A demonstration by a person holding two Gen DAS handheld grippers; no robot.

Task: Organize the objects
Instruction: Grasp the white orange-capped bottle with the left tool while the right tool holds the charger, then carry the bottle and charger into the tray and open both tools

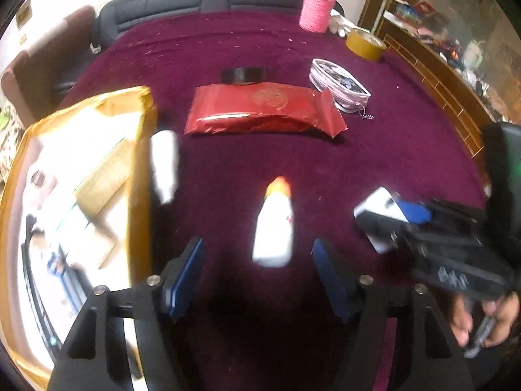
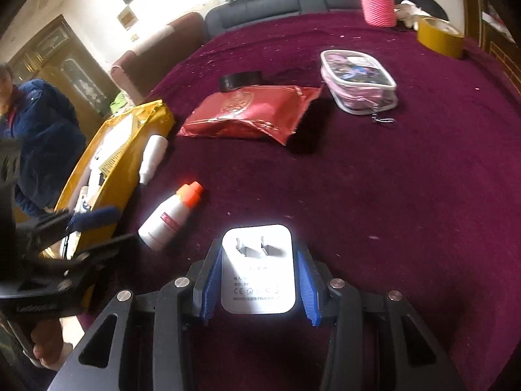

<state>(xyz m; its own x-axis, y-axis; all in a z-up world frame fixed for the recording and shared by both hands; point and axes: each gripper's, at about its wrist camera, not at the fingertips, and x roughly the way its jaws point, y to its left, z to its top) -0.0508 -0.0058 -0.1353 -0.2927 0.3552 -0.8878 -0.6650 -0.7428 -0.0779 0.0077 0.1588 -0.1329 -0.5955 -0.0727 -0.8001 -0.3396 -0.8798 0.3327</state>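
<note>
Left wrist view: gold box (image 1: 81, 195) contents smeared and overexposed, unreadable; box cut by the left edge. White bottle with orange cap (image 1: 273, 224) motion-blurred, label illegible. Right claw (image 1: 407, 224) blurred, cut at the right edge. Right wrist view: white plug adapter (image 2: 259, 270) glare-washed, print mostly unreadable. Left claw (image 2: 84, 224) partly cut off at left.

Left wrist view motion-blurred; white bottle (image 1: 273, 228) smeared. Right wrist view sharper; charger (image 2: 259, 270) face overexposed. Fisheye bending, dark vignette at edges.
</note>
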